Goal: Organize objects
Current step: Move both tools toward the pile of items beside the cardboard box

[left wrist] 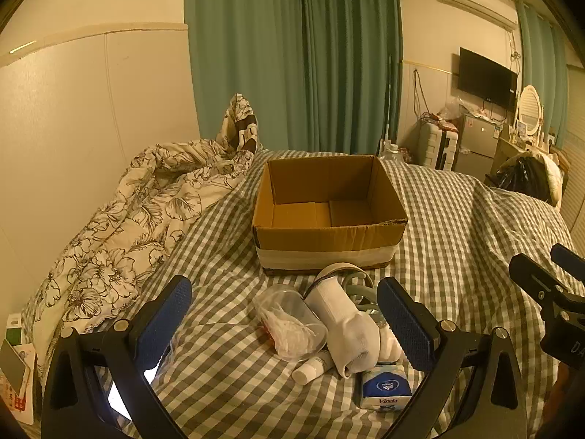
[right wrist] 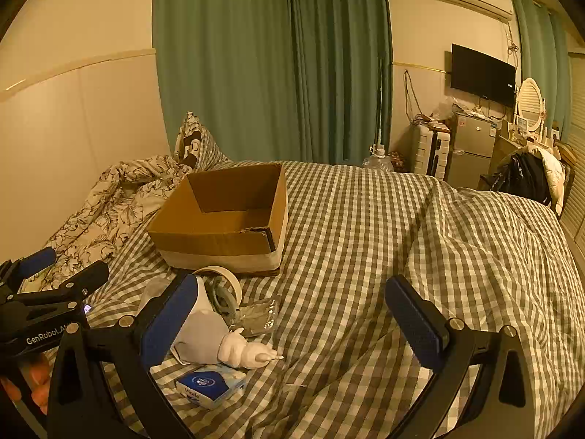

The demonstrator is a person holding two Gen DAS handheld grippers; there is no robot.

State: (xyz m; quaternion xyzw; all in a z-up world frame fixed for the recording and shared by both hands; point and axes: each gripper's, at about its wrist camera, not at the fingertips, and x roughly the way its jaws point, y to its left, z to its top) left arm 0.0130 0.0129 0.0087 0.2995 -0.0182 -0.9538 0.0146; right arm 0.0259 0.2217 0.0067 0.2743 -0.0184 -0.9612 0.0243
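Observation:
An empty cardboard box (left wrist: 329,212) stands on the checked bed, also in the right wrist view (right wrist: 223,219). In front of it lies a pile: a clear plastic tub of cotton swabs (left wrist: 292,322), a white sock (left wrist: 343,325), a small white bottle (left wrist: 314,366), a blue Vinda tissue pack (left wrist: 385,387), a tape roll (left wrist: 340,270). My left gripper (left wrist: 285,325) is open above the pile, holding nothing. My right gripper (right wrist: 292,325) is open and empty to the right of the pile, near a white figurine (right wrist: 248,351) and the tissue pack (right wrist: 210,384).
A floral duvet (left wrist: 128,226) is bunched at the left by the wall. Green curtains (left wrist: 292,55) hang behind the bed. A fridge, TV and dresser stand at the far right. A phone and papers (left wrist: 14,369) lie at the left edge.

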